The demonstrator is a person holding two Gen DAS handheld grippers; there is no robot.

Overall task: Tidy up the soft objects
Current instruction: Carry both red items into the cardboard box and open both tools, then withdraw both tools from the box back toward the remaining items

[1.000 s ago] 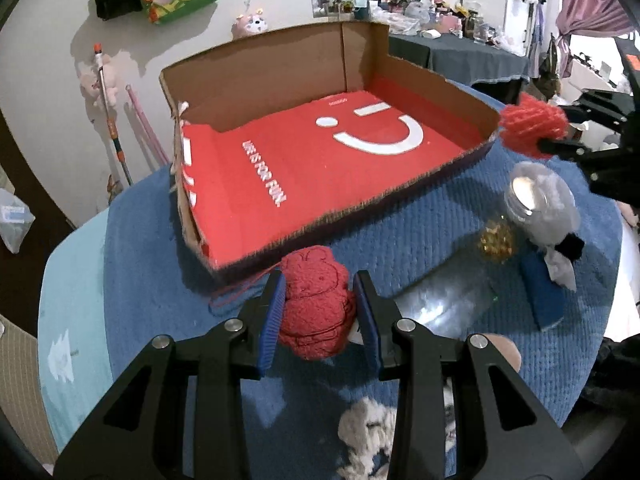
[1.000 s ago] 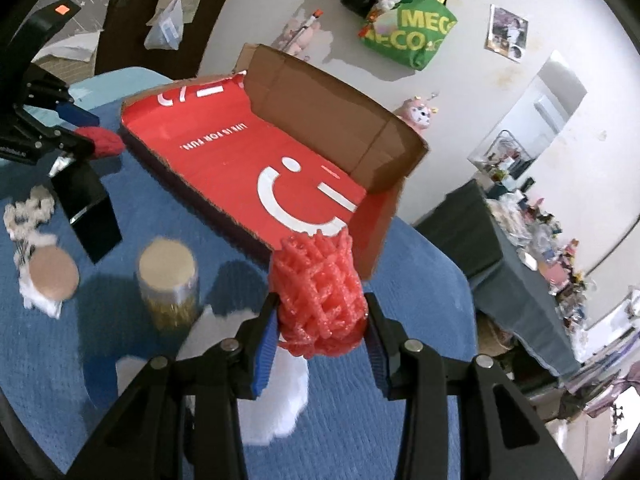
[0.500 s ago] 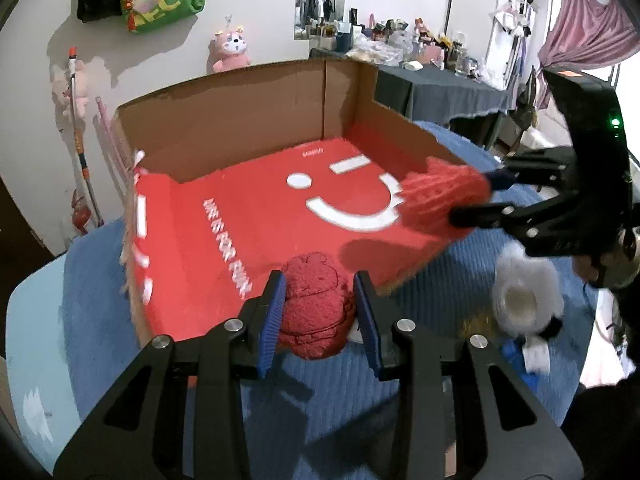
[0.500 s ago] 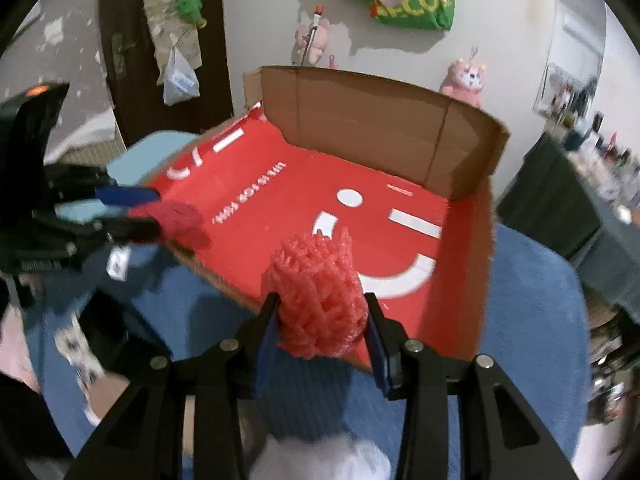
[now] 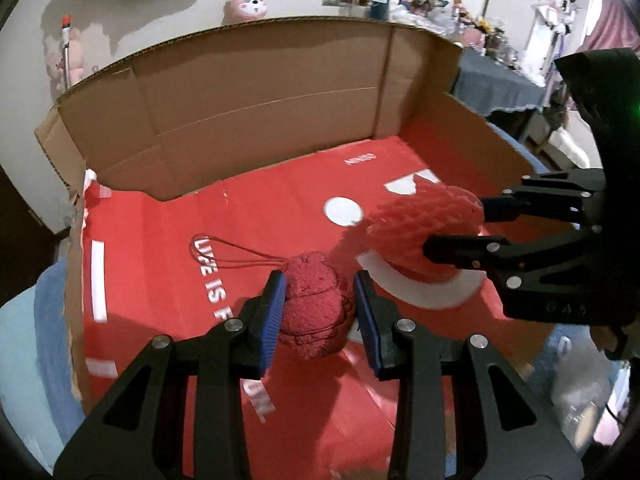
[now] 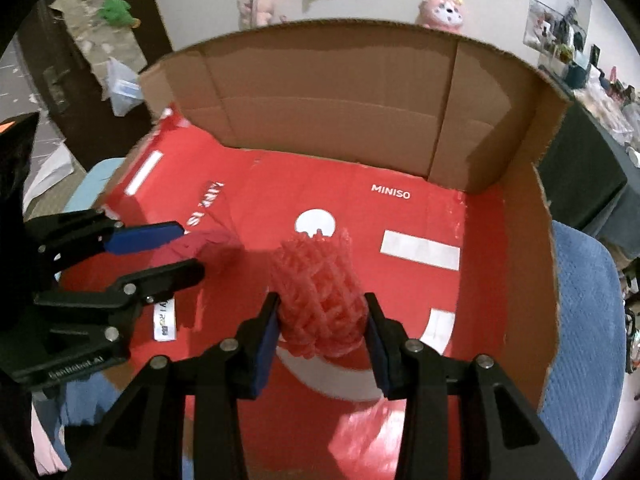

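in the left wrist view, the left tool point(image 5: 318, 308) is sitting at the lower centre of the frame, its blue pads pinching a dark red plush toy point(image 5: 314, 306) from both sides. a thin red cord loop point(image 5: 224, 254) is trailing from the toy toward the upper left, over the white lettering on the red floor of the open cardboard box point(image 5: 256, 92). the toy is hanging over that floor, inside the box walls. at the right of the frame the right tool point(image 5: 452, 226) is reaching in sideways, clamping a red foam net sleeve point(image 5: 420, 228) above the white smile mark.

in the right wrist view, the right tool point(image 6: 320, 324) is filling the lower centre, its pads pressing on both sides of the red foam net sleeve point(image 6: 320, 292), which is standing up between them over the box floor, just below a white dot. at the left of the frame the left tool point(image 6: 188, 250) is coming in sideways with the dark red plush toy point(image 6: 200, 246) gripped between its fingers. the cardboard box point(image 6: 332, 92) is resting on a desk covered by a blue textured cloth point(image 6: 580, 320), showing at the right edge.
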